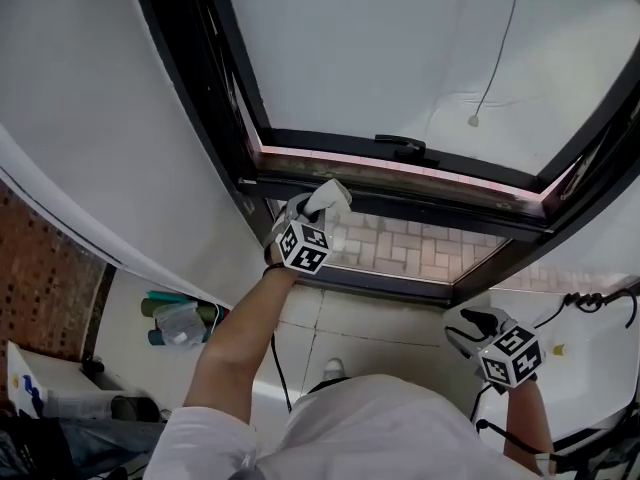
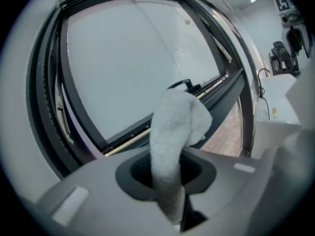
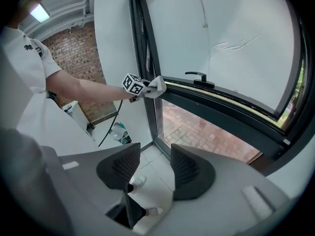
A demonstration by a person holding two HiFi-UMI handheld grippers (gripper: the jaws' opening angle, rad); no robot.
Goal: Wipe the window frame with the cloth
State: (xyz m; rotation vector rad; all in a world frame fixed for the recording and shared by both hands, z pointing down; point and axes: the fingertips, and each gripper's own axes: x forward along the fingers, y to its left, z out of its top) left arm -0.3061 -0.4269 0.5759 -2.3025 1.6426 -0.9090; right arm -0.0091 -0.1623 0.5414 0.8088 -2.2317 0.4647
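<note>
My left gripper (image 1: 312,208) is raised to the dark window frame (image 1: 400,200) at its left corner, shut on a white cloth (image 1: 328,198). In the left gripper view the cloth (image 2: 174,132) rises from between the jaws and folds over toward the frame's lower rail (image 2: 147,132). In the right gripper view the left gripper (image 3: 147,88) and its cloth (image 3: 157,86) sit at the frame's corner post. My right gripper (image 1: 478,325) hangs low at the right, away from the frame, open and holding nothing (image 3: 156,168).
A black window handle (image 1: 402,146) sits on the upper sash. A pull cord (image 1: 495,53) hangs over the pane. Bottles (image 1: 178,320) stand on the floor at the left by a brick wall (image 1: 40,268). Cables (image 1: 590,303) lie at the right.
</note>
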